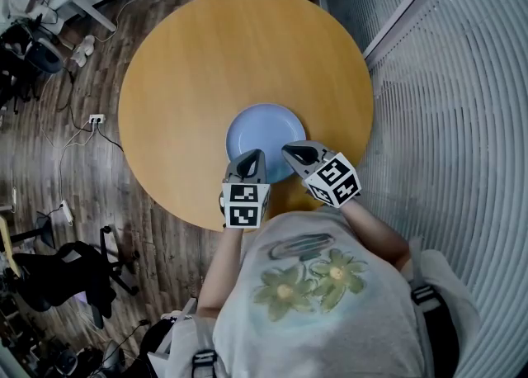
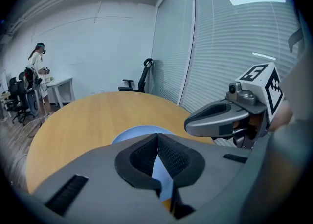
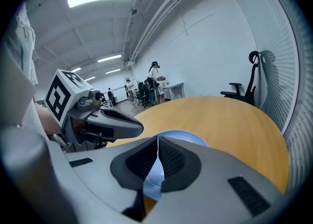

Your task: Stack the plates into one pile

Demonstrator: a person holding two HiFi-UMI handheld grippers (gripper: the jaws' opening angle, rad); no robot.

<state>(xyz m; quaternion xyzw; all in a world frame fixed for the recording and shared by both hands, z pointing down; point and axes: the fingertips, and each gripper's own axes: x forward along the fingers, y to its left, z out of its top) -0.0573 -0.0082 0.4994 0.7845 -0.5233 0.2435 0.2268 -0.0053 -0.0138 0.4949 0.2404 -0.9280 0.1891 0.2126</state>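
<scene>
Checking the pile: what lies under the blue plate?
Only table shows around the blue plate. Anything beneath it is covered; the shut left gripper and right gripper hide its near edge.

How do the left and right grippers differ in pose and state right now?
The left gripper points nearly straight ahead over the near-left rim of the blue plate; the right gripper slants inward over its near-right rim. The left gripper's marker cube faces the head camera squarely; the right gripper's is turned diagonal. Shared: both have jaws shut on nothing, above the blue plate.
</scene>
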